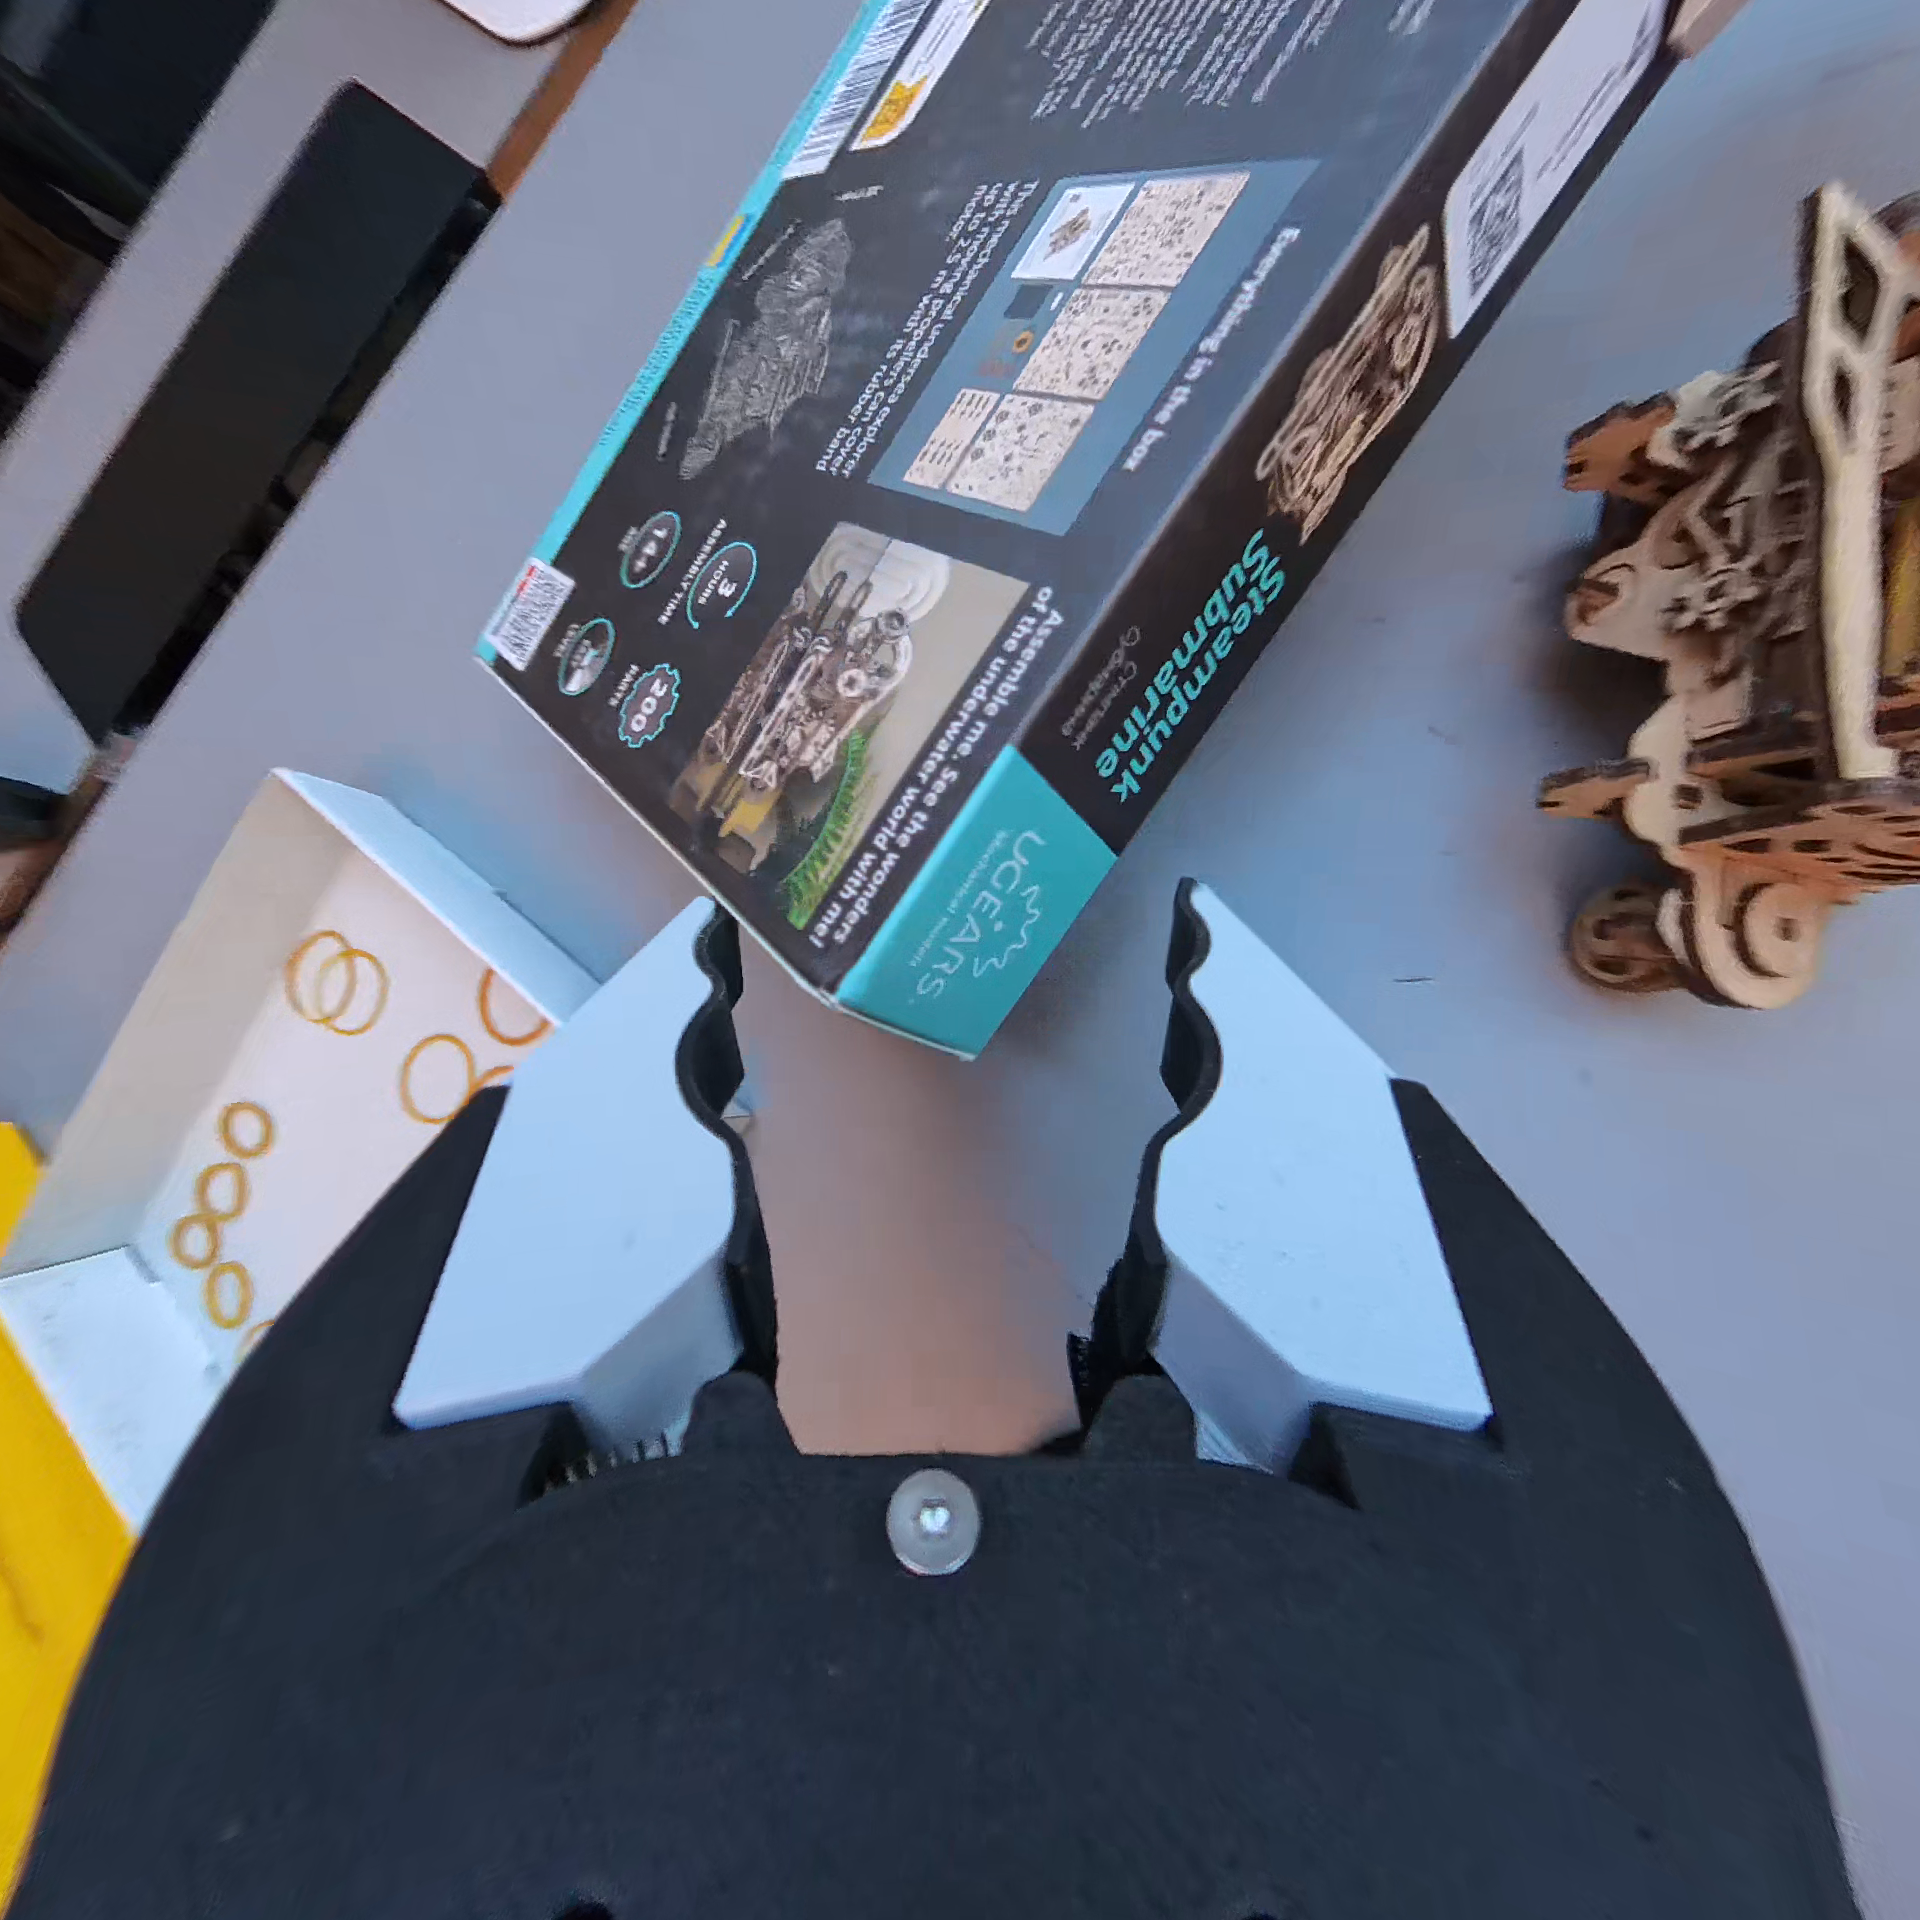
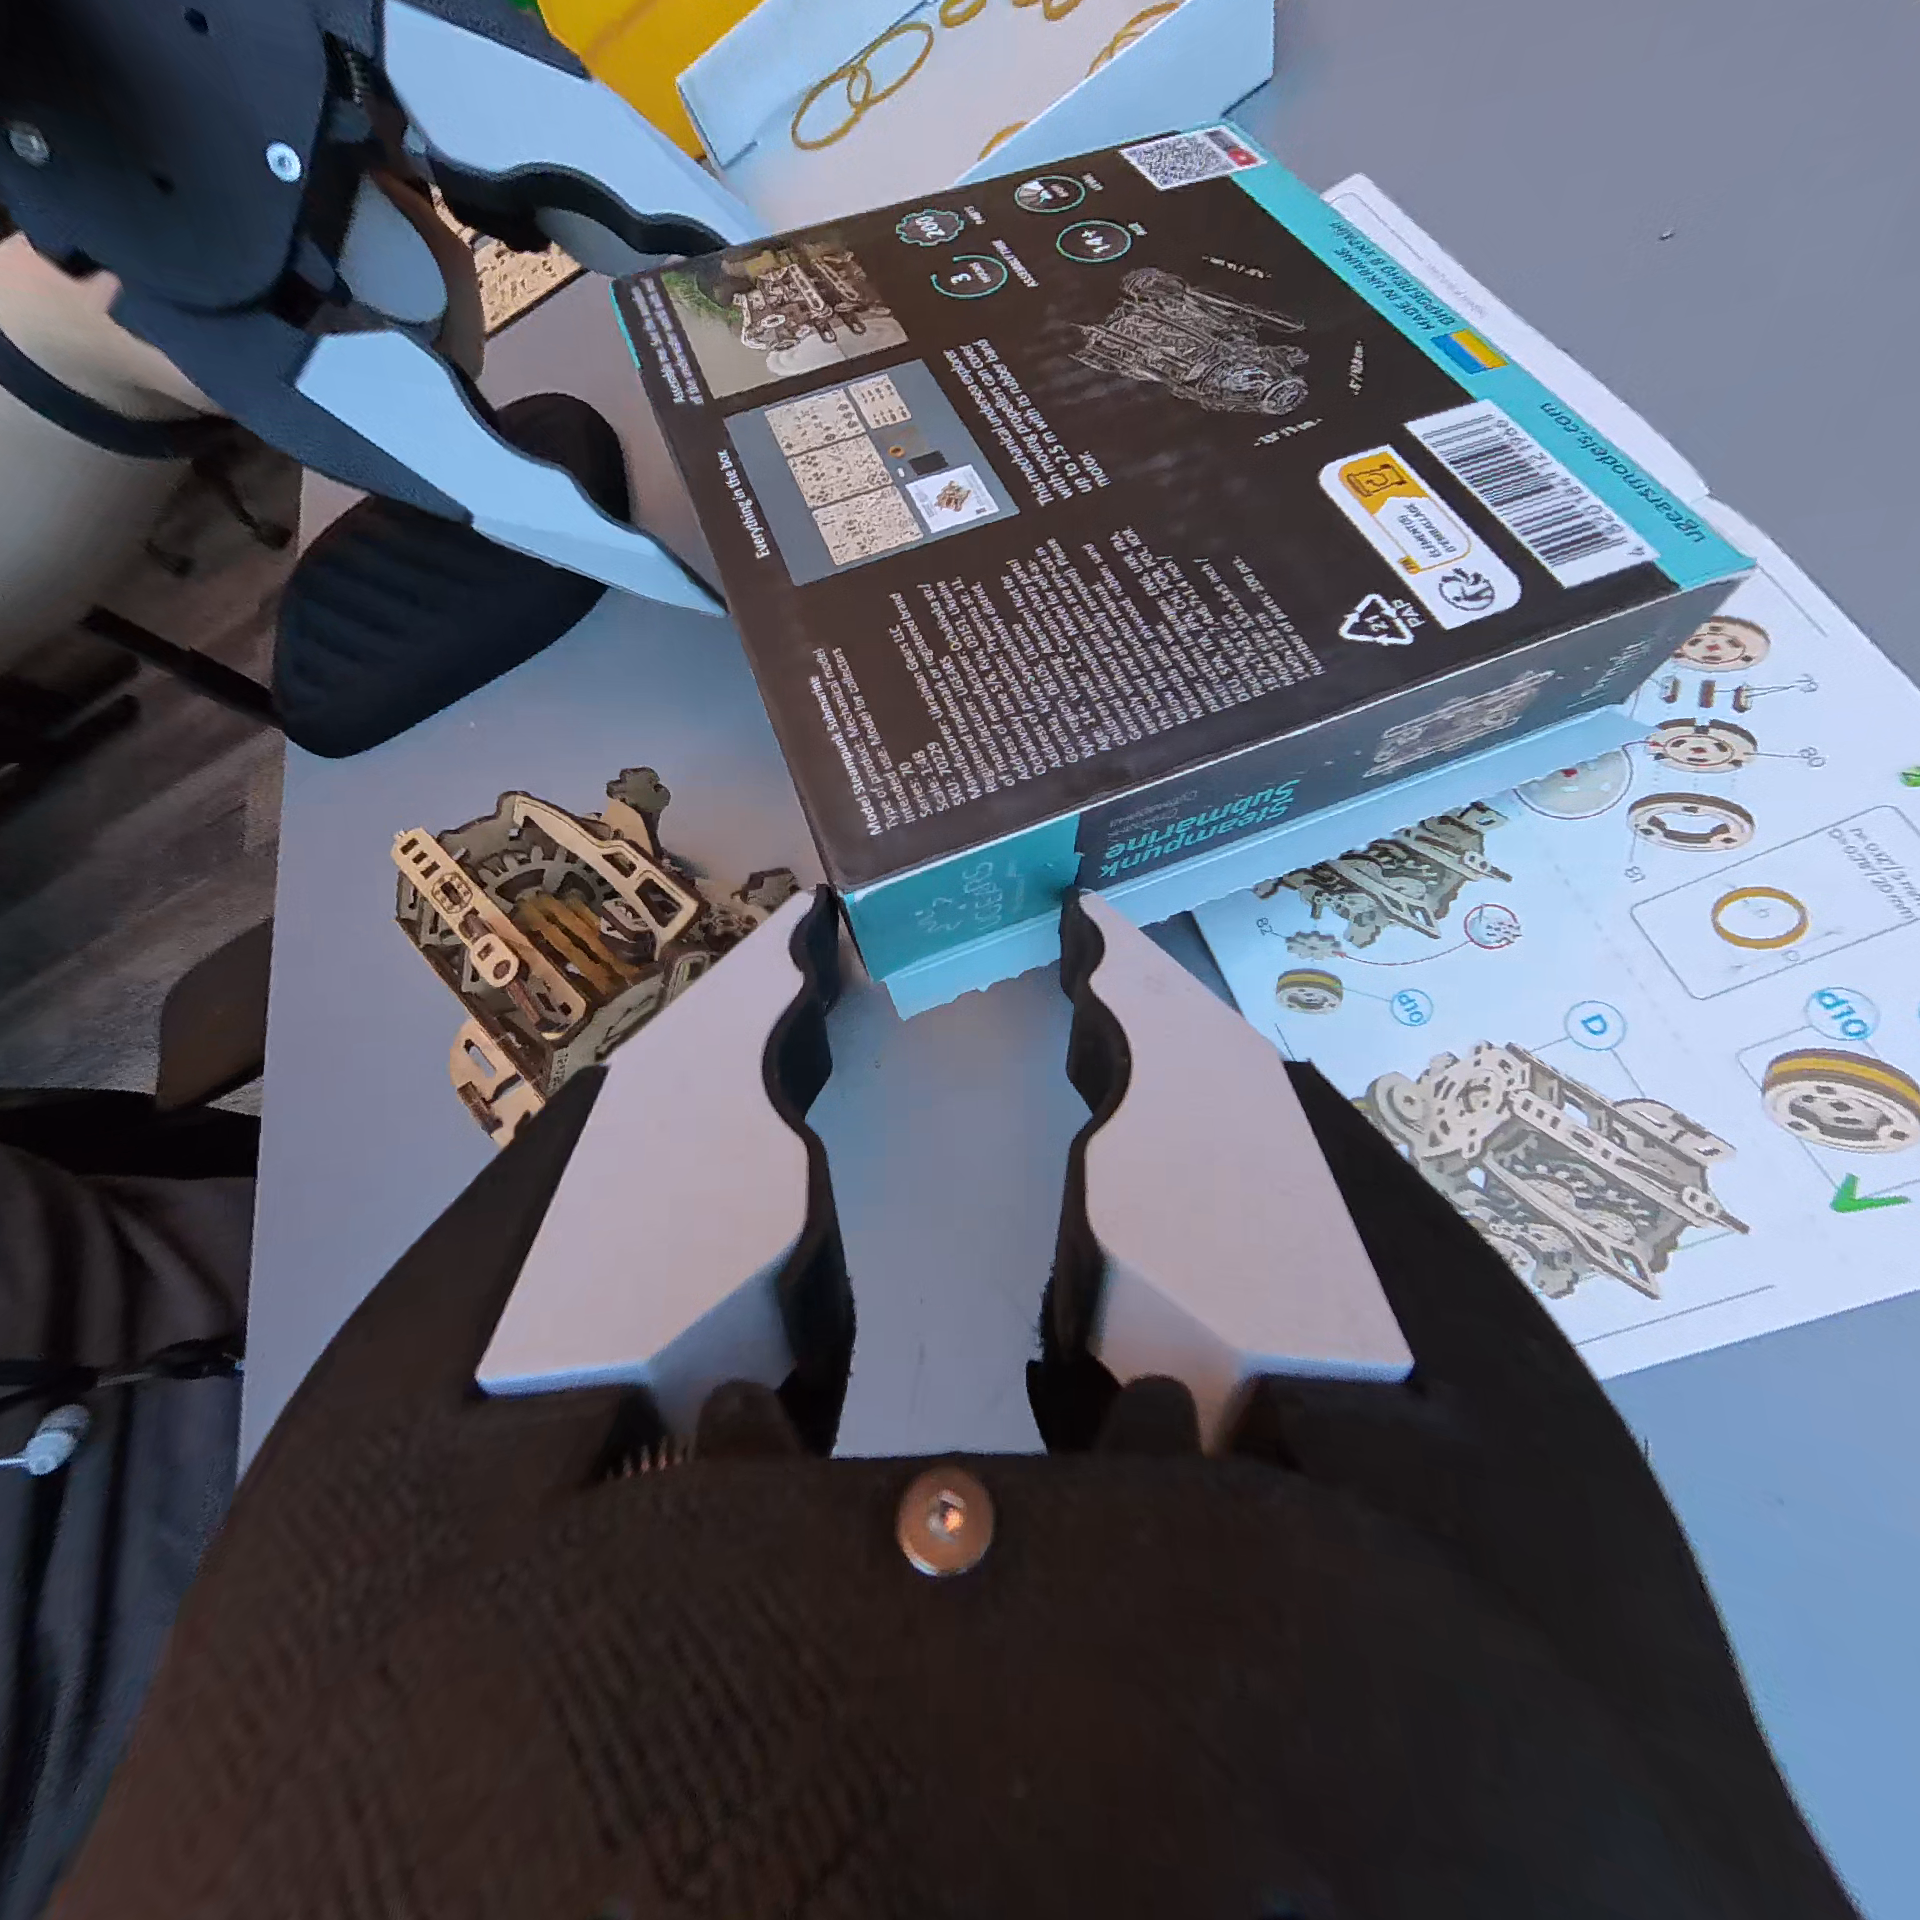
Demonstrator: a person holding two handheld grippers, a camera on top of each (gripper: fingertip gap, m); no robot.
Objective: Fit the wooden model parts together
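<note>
2 open grippers face a dark kit box [image 1: 935, 499] on a grey table [image 1: 1403, 1039], the wooden model [image 1: 1745, 665] lying untouched beside it.

Left gripper [image 1: 951, 920]: fingers spread wide, holding nothing; left of them a white tray [image 1: 208, 1039] of rubber bands [image 1: 338, 982], the box corner just beyond their tips, the model well off to the right. Right gripper [image 2: 940, 920]: fingers parted and empty, tips at the box's near edge; the model [image 2: 540, 925] sits just left of its left finger, an instruction sheet [image 2: 1621, 1018] to the right, partly under the box.
</note>
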